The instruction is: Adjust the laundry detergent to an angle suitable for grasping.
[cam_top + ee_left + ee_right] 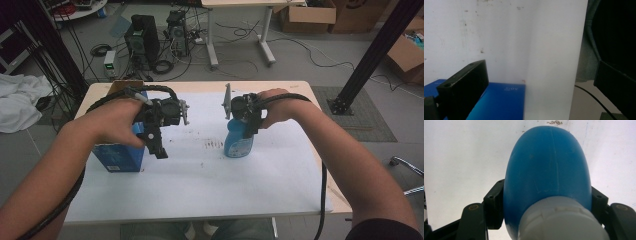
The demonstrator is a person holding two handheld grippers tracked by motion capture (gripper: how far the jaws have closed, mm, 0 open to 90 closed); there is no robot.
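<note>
Bottle (236, 142), blue with a white screw collar, is what I am working on: it stands upright on the white sheet (200, 175) that covers the desk (320, 115), right of a patch of dark specks (214, 145) on the sheet. Its long axis runs straight up, and my right tongs (243, 122) come down on it from above, so the bottle lies directly below and between the jaws. From the right gripper view I look down along the blue body (547, 167) with the white collar (562, 220) nearest the camera, and a black jaw sits against each flank, so I read the right tongs as clenched on the bottle just under the collar. By my judgement the coming move is a straight lift along that upright axis, and the right hand is plainly the nearer one. Well left of the bottle, my left tongs (159, 142) hang beside a blue box (120, 155) standing near the desk's left edge; in the left gripper view the jaws stand wide apart with only the sheet between them and the box top (499, 102) below, so they are released.
</note>
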